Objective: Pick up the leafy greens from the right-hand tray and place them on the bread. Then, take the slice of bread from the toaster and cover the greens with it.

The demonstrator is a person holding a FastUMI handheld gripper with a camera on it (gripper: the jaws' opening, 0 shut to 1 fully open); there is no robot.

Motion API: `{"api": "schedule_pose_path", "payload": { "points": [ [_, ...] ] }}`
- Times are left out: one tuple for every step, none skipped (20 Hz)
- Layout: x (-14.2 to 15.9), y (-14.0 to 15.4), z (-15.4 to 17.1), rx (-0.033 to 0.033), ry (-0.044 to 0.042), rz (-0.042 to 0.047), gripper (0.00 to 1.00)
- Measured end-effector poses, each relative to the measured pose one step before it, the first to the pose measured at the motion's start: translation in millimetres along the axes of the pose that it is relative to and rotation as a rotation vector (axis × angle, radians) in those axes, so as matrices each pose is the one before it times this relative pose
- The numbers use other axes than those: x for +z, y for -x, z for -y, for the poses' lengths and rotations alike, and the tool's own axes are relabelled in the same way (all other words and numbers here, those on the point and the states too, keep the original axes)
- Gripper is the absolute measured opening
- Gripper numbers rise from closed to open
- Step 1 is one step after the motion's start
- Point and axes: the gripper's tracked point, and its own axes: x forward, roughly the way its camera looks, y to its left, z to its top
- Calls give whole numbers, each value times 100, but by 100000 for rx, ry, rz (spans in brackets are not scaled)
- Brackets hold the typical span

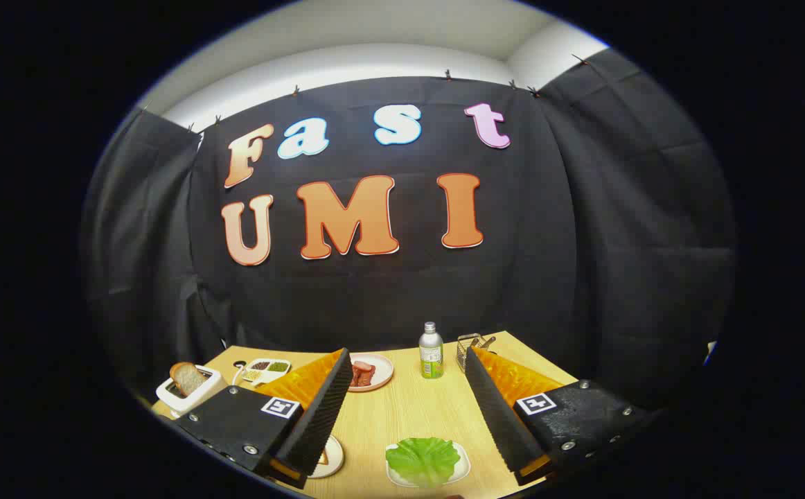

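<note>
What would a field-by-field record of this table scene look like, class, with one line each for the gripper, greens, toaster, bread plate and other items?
gripper: gripper open, fingers spread wide, holding nothing
greens: leafy greens on a white tray, between the fingers
toaster: white toaster, bread slice standing in it
bread plate: plate partly hidden behind one finger
other items: plate of meat, bottle, wire basket, divided dish
task stage: greens not yet picked up

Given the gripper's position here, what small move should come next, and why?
Probably lower the gripper toward the leafy greens: its fingers stand open and hold nothing, and the greens lie untouched on their tray between the fingertips.
</note>
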Motion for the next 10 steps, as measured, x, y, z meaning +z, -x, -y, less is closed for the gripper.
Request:
{"api": "schedule_pose_path", "payload": {
  "points": [
    [206, 283, -615, 971, 1548, 439, 98],
    [107, 205, -358, 251, 1500, 279, 98],
    [140, 259, -365, -9, 1883, 532, 98],
    [52, 98, -264, 186, 1949, 601, 98],
    [165, 168, -345, -12, 1158, 691, 98],
    [-151, 72, -436, 677, -214, -639, 98],
    [-329, 3, -481, 1032, -1263, -1297, 98],
    [-254, 68, -163, 236, -1044, -1088, 98],
    [-286, 77, -125, -18, 897, -1128, 98],
    [-637, -281, 18, -290, 3257, -1901, 98]
  ]
}}
